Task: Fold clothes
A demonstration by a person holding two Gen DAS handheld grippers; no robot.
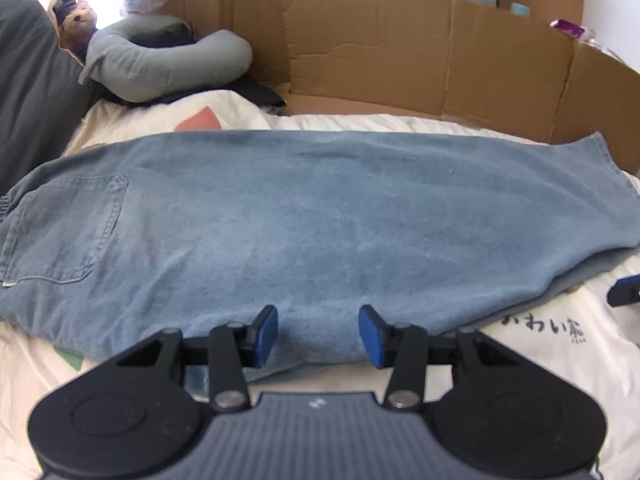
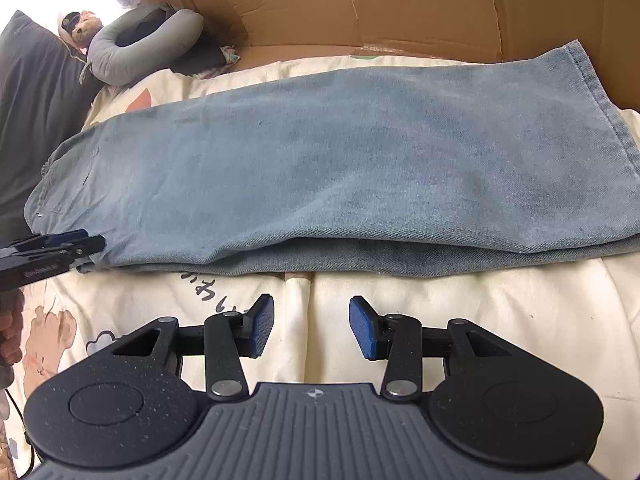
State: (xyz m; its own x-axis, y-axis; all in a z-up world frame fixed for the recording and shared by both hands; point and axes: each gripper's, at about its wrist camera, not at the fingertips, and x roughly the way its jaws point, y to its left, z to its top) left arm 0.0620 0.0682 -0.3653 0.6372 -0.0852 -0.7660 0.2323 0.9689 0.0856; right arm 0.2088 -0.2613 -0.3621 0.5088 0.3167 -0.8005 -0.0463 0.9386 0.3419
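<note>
1. The left gripper (image 1: 318,330) is nearest its camera; its blue pads stand apart with nothing clamped, poised over the near edge of the jeans (image 1: 304,216).
2. The bed cover (image 2: 460,320), cream with printed figures and lettering, spreads under everything.
3. The cardboard (image 1: 420,52) stands as a wall along the far side of the bed.
4. The jeans lie folded lengthwise across the cover, back pocket (image 1: 68,232) at the left, hem at the right near the cardboard.
5. A grey neck pillow (image 1: 160,60) rests far left, beside a teddy bear (image 1: 76,26).
6. The right gripper (image 2: 311,328) hovers over bare cover just short of the jeans, pads apart, empty.
</note>
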